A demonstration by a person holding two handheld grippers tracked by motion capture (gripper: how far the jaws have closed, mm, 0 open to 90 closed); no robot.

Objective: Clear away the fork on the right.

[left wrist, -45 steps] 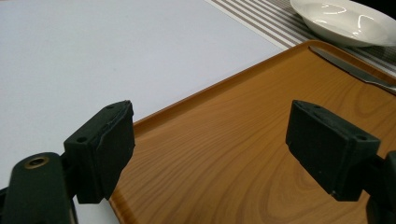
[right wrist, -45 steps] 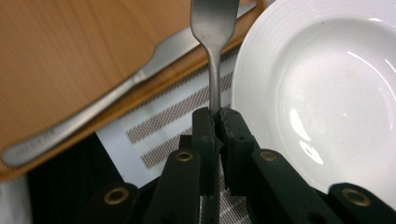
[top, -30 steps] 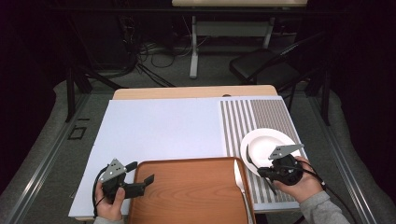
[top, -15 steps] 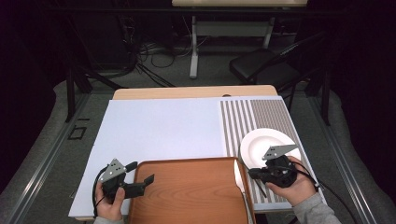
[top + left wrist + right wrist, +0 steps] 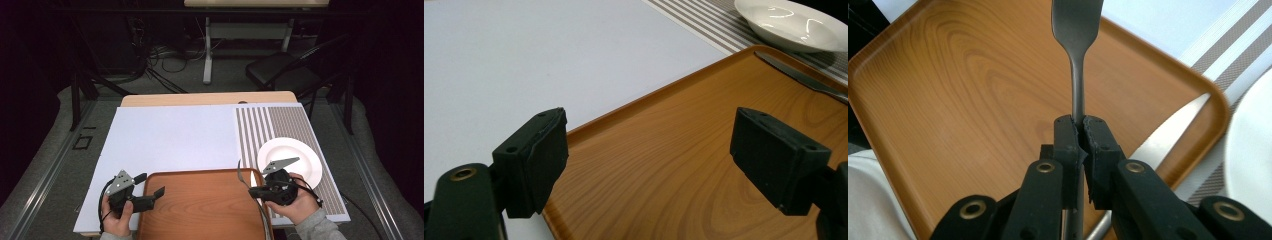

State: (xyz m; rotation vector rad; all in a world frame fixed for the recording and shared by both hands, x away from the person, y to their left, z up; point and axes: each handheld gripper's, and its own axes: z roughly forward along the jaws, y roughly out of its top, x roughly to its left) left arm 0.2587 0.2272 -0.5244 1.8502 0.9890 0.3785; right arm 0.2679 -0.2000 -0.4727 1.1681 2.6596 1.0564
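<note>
A brown wooden tray (image 5: 200,207) lies at the table's near edge, and a table knife (image 5: 259,205) rests along its right rim. My right gripper (image 5: 253,190) hovers at that rim, shut on the thin stem of a metal utensil (image 5: 1077,75). The utensil's wide end points out over the tray (image 5: 948,100) and is cut off by the frame, so I cannot tell fork from spoon. My left gripper (image 5: 150,184) is at the tray's left rim, open, with bare tray wood (image 5: 664,160) between its jaws. A white plate (image 5: 295,157) sits just right of the tray.
The plate stands on a grey striped mat (image 5: 280,125) on the table's right side. A pale blue sheet (image 5: 170,135) covers the rest of the tabletop. Beyond the table's far edge stand a dark chair (image 5: 285,72) and cables on the floor.
My right gripper has moved left from the plate's front edge to the tray's right rim, carrying the utensil. The left gripper has stayed in place.
</note>
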